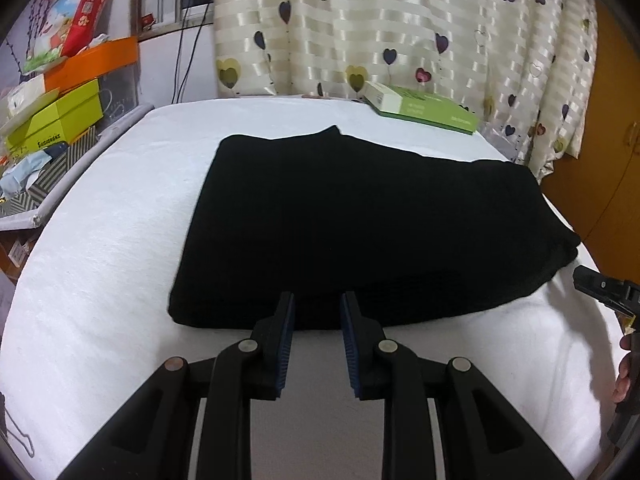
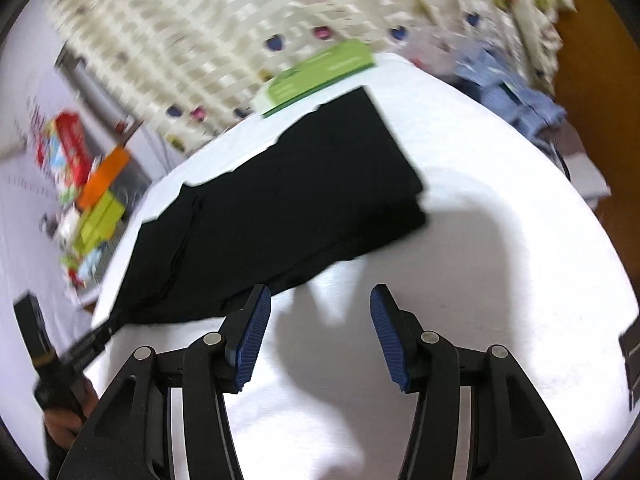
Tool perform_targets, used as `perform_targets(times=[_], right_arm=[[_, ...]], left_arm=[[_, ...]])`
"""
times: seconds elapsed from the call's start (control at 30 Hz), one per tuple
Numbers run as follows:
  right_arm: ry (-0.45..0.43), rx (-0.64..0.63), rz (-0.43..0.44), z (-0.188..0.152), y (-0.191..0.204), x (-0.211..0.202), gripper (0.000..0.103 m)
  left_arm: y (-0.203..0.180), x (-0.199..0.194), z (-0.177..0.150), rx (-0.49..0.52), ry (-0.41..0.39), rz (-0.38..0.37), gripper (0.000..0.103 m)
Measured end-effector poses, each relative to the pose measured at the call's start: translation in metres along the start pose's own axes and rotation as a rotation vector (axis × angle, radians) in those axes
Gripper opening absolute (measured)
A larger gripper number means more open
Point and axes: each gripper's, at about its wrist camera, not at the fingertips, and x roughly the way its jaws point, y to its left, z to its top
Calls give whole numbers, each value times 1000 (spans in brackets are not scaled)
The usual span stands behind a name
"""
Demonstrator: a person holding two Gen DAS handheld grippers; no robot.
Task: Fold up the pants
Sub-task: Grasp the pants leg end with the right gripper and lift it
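Observation:
The black pants [image 1: 360, 220] lie folded into a flat rectangle on the white padded surface [image 1: 100, 240]. My left gripper [image 1: 318, 308] hovers at their near edge, jaws a finger-width apart, the cloth edge showing in the gap with no pad pressing on it. In the blurred right wrist view the pants [image 2: 280, 208] lie up and to the left. My right gripper [image 2: 320, 304] stands wide open over bare white cloth just off their near right edge, with nothing between its fingers. Its tip [image 1: 588, 276] shows at the right edge of the left wrist view.
A green and white box [image 1: 424, 108] lies at the far edge of the surface, before a heart-patterned curtain [image 1: 360, 20]. Stacked coloured boxes [image 1: 60, 108] crowd the left side. A person's hand [image 1: 624, 380] holds the right gripper. A wooden door [image 1: 608, 120] is at the right.

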Motion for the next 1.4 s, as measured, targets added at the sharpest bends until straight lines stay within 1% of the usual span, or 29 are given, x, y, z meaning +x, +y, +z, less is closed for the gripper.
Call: perform_targets(times=[0.03,0.1,0.23,0.47,0.57,0.7,0.77,0.87,1.03,1.17,1.4], right_arm=[[-2,38,27,3,-5,0,53],[-5,85,54,7,-11,2,53],[-16,120,59,14,-14,7,53],[-33,159,57,22,-18,11,53],[-35,181,62,24,-21,13,53],[-42,205,74,25,-23,13,55],[-49,214,72,23,-23,12,55],[-64,228,64,21,-22,12,55],[-60,216,58,29,-21,17,56],[-72,226,52,32,-21,18,56],[-88,272,36,17,-18,11,56]], left_arm=[[-1,-1,0,1,-5,-3,26],[-5,-3,1,15,-16,-1,26],[-8,-4,4,23,-29,-3,26],[-3,0,18,9,-54,22,26],[-4,7,20,8,-43,34,26],[-8,13,17,3,-24,32,26],[-8,17,16,-4,-1,29,26],[-6,19,16,-16,6,22,26],[-10,20,15,9,14,42,27],[-9,19,15,4,14,38,27],[-7,19,15,-8,14,26,27]])
